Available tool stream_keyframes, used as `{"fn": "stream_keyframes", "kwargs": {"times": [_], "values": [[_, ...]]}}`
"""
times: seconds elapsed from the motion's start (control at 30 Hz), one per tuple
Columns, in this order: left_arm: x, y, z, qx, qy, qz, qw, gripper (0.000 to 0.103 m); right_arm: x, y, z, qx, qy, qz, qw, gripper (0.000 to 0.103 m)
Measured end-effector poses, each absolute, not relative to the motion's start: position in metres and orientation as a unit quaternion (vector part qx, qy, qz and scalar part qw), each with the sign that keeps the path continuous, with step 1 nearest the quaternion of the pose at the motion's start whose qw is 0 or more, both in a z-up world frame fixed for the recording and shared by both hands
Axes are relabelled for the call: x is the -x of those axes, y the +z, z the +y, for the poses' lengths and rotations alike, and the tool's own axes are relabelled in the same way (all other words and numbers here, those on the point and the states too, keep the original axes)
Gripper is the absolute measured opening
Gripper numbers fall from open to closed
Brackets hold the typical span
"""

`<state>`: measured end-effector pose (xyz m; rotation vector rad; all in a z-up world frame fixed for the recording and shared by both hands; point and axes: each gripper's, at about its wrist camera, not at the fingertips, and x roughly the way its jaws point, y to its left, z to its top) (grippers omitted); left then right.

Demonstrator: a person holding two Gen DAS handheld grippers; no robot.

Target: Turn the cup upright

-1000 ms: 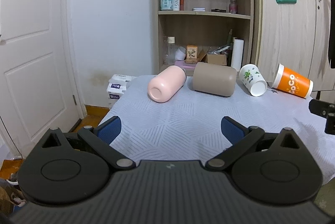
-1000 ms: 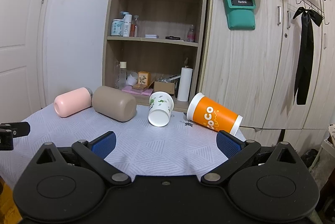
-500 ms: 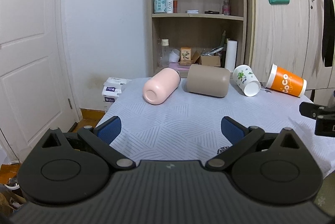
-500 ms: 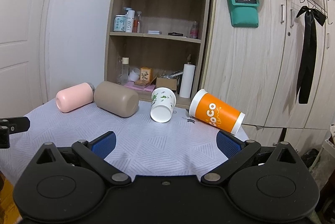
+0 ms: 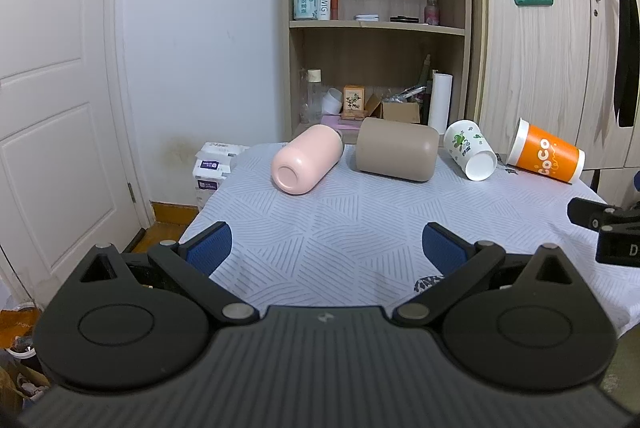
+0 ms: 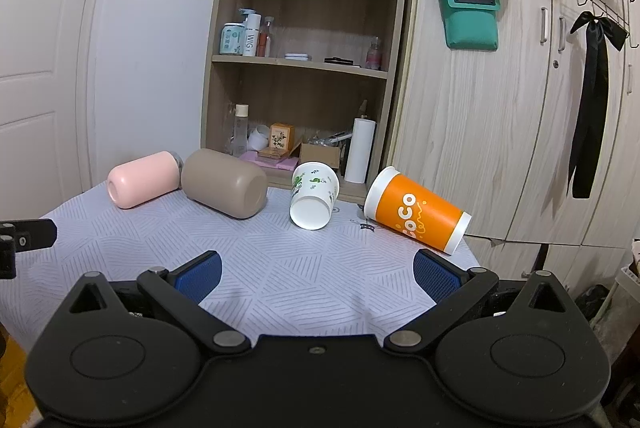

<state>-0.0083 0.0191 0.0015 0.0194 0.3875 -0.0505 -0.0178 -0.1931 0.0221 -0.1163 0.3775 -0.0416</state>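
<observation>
Four cup (image 6: 224, 184) mouths hidden.

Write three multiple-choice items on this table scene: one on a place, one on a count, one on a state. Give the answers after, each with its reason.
1. Which cup lies nearest the table's right edge?
A. pink cup
B. orange cup
C. taupe cup

2. How many cups lie on the table?
A. two
B. six
C. four

3. How does the right hand-held gripper stand?
A. open, holding nothing
B. shut on a cup
C. shut and empty

Answers:
B, the orange cup lies past the white leaf-print cup.
C, the pink cup and taupe cup make four, all on their sides.
A, the right hand-held gripper has its blue pads wide apart over bare cloth.
</observation>
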Motion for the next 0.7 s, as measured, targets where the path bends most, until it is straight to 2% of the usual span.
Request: {"fn": "stream_keyframes", "kwargs": {"times": [0.7], "values": [[-0.007,0.021,0.028,-0.015,-0.066,0.2,0.977,0.103,0.003,0.025,-0.185,0.054,0.038,0.206,0.976,0.103]]}}
